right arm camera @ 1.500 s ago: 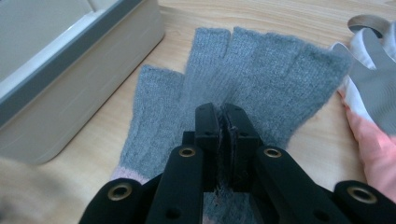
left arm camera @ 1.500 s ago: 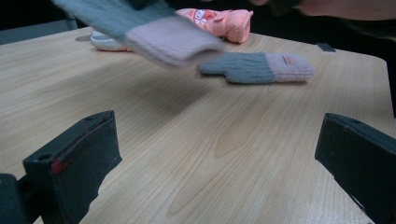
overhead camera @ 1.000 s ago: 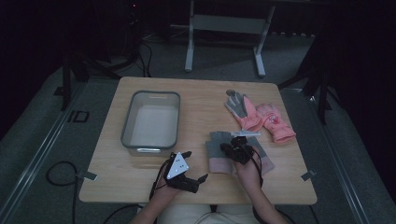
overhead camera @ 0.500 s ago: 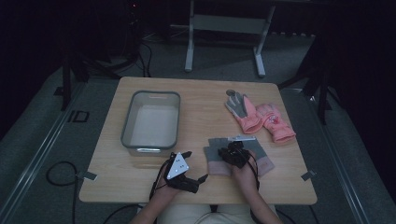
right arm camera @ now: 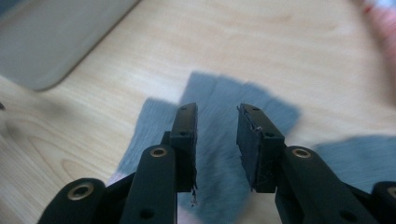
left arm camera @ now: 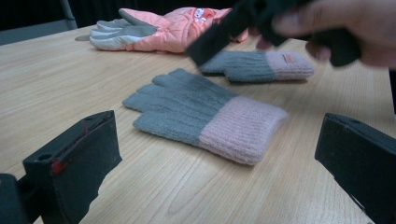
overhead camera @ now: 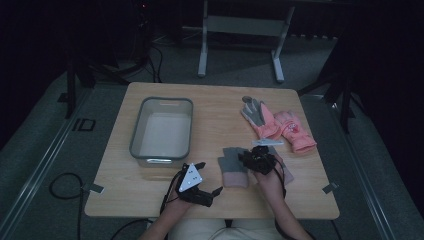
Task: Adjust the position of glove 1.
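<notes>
A grey knit glove [overhead camera: 233, 167] with a pink cuff lies flat near the table's front edge, and it is also in the left gripper view [left arm camera: 205, 114]. My right gripper [overhead camera: 255, 159] hovers just right of it, low over the fingers. Its jaws have just been opening and nothing is between them [right arm camera: 216, 116]; the grey glove [right arm camera: 219, 158] lies beneath. A second grey glove [left arm camera: 261, 65] lies beyond, partly under my right hand. My left gripper [overhead camera: 209, 177] rests left of the glove with its jaws wide open and empty.
A grey rectangular tray [overhead camera: 135, 145] stands empty at the left of the table. A pair of pink padded gloves [overhead camera: 280, 122] lies at the back right. Bare wood runs between the tray and the gloves.
My right gripper shifted slightly over the near grey glove and came back a little. The left gripper has kept still.
</notes>
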